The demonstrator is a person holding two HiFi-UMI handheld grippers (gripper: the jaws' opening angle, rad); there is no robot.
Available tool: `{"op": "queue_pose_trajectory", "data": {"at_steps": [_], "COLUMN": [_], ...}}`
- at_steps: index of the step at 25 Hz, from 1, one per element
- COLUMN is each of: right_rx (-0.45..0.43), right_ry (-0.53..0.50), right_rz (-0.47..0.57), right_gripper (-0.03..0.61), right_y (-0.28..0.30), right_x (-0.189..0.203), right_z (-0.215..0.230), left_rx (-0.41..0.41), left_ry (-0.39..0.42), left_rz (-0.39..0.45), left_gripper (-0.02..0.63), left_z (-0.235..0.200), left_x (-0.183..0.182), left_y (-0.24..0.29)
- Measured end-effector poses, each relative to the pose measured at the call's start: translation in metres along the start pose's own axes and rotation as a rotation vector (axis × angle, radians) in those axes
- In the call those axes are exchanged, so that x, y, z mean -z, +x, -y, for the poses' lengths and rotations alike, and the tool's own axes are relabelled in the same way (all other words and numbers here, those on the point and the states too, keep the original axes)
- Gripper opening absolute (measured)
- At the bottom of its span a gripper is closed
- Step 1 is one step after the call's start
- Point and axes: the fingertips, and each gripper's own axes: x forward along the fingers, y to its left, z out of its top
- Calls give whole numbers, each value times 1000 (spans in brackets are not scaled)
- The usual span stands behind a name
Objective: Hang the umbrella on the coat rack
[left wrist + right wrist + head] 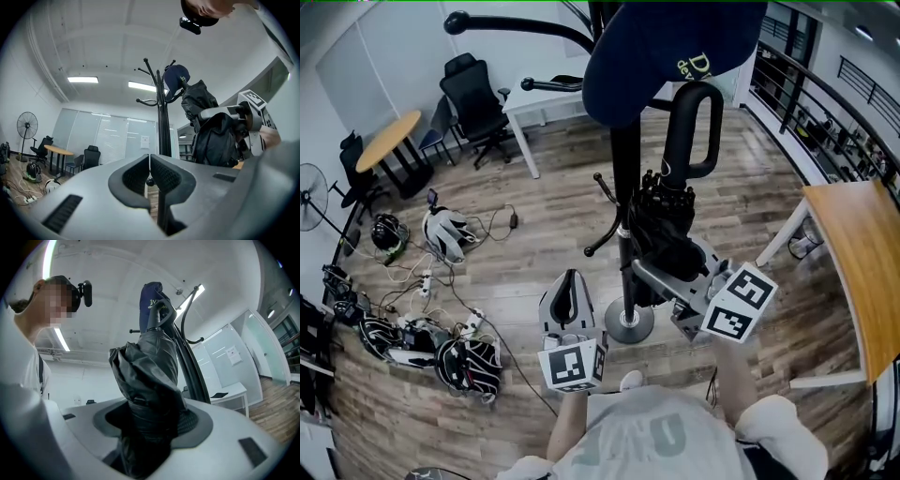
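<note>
A black folded umbrella (661, 234) stands upright with its curved handle (692, 127) on top, just right of the black coat rack pole (625, 178). My right gripper (664, 272) is shut on the umbrella's bundled canopy; in the right gripper view the fabric (150, 380) fills the jaws of the right gripper (152, 420). A navy cap (666, 47) hangs on the rack's top, beside the handle. My left gripper (569, 302) sits lower left of the rack base (628, 324), shut with nothing held. From the left gripper view, the left gripper (149, 176) faces the rack (163, 122) and umbrella (211, 136).
A white table (548, 101) and black office chairs (478, 103) stand behind the rack. Helmets and cables (445, 234) litter the wooden floor at left. A wooden desk (862, 272) lies to the right, a round table (389, 141) and fan (311, 197) at far left.
</note>
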Motion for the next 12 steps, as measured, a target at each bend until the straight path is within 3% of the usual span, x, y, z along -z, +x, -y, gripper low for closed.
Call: {"op": "queue_pose_trajectory", "data": {"at_steps": [12], "right_rx": [-21], "right_ry": [-6], "right_rz": [-69], "right_gripper": [270], "right_y": [15], "right_x": [11], "right_z": [11], "left_rx": [-92], "left_ry": [2], "left_rz": [-43], "left_gripper": [31], "left_z": [-34], "left_x": [13], "left_y": [-23]}}
